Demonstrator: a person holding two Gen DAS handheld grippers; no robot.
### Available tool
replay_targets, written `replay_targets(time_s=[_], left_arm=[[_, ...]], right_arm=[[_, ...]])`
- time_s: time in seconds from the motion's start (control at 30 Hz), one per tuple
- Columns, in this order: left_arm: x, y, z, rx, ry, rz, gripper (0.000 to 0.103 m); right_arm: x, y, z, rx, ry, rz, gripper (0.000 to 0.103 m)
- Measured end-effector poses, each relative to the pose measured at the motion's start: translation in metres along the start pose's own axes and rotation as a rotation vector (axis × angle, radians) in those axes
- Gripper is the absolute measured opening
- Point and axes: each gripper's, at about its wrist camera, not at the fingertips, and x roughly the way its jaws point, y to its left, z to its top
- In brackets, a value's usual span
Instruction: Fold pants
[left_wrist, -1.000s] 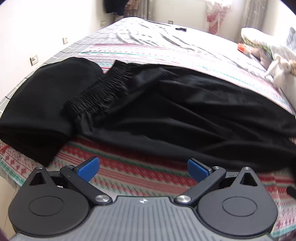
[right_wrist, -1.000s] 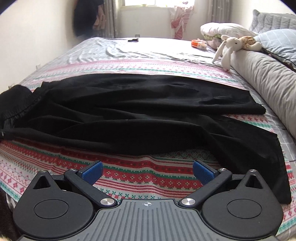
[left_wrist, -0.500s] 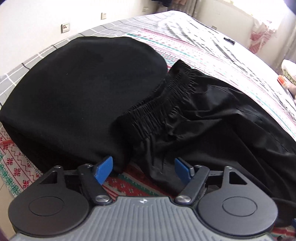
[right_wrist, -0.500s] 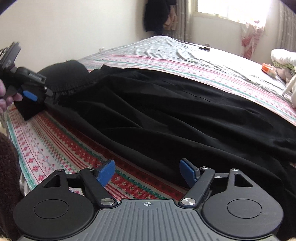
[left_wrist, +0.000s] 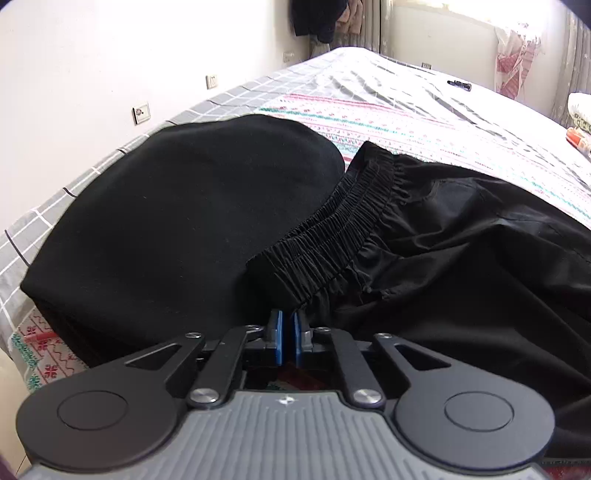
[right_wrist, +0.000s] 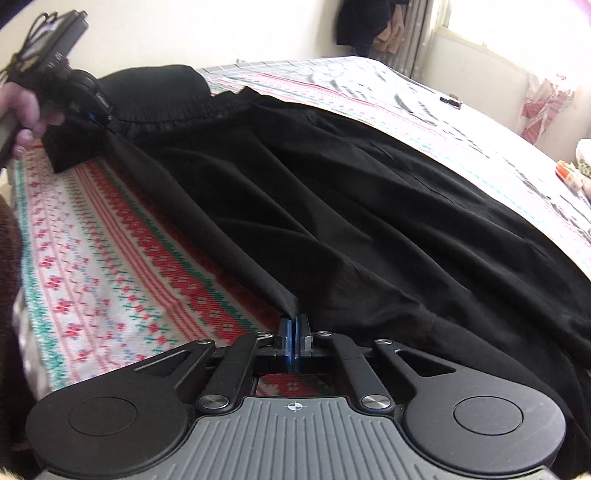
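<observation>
Black pants (left_wrist: 443, 277) lie spread on the bed, elastic waistband (left_wrist: 332, 229) to the left. My left gripper (left_wrist: 287, 325) sits at the waistband's near corner. Its jaws are closing, the blue pads nearly together with the black cloth pinched between them. The right wrist view shows it (right_wrist: 92, 110) at far left, in a person's hand (right_wrist: 26, 110). My right gripper (right_wrist: 294, 325) is shut on the near edge of the pants (right_wrist: 369, 203). That edge runs taut from one gripper to the other.
A folded black garment (left_wrist: 184, 221) lies right beside the waistband on the left. Under everything is a red, green and white patterned blanket (right_wrist: 110, 258) on a grey checked sheet (left_wrist: 369, 74). A small dark object (left_wrist: 459, 85) rests far back. A wall runs along the left.
Both grippers came down to the near edge of the pants and closed from wide open, the left at the waistband corner, the right on the leg edge. The edge between them is pulled straight.
</observation>
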Motion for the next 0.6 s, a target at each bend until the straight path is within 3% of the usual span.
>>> replay_targets(time_s=[0.2,0.33,0.43,0.47,0.5,0.57,0.6], left_arm=[[-0.022,0.0,-0.004,0.061,-0.017,0.065,0.033],[-0.017,-0.008,-0.008,0.161,0.044,0.124,0.035],[-0.023,-0.019,-0.013,0.237,0.043,0.19,0.066],[-0.028,-0.023,-0.015,0.26,0.023,0.21,0.081],[-0.036,-0.028,-0.017,0.289,-0.007,0.207,0.091],[-0.049,-0.037,-0.02,0.313,-0.041,0.157,0.095],[-0.055,-0.042,-0.021,0.314,-0.047,0.126,0.096]], right_arm=[[-0.032,0.002,-0.004,0.039,0.031,0.09,0.0],[-0.035,0.005,-0.005,0.082,0.094,0.151,0.0],[-0.035,0.006,-0.004,0.099,0.149,0.157,0.013],[-0.04,0.006,-0.005,0.103,0.155,0.147,0.029],[-0.046,0.004,-0.007,0.109,0.148,0.133,0.055],[-0.059,-0.003,-0.008,0.13,0.117,0.104,0.074],[-0.065,-0.005,-0.008,0.142,0.11,0.093,0.073]])
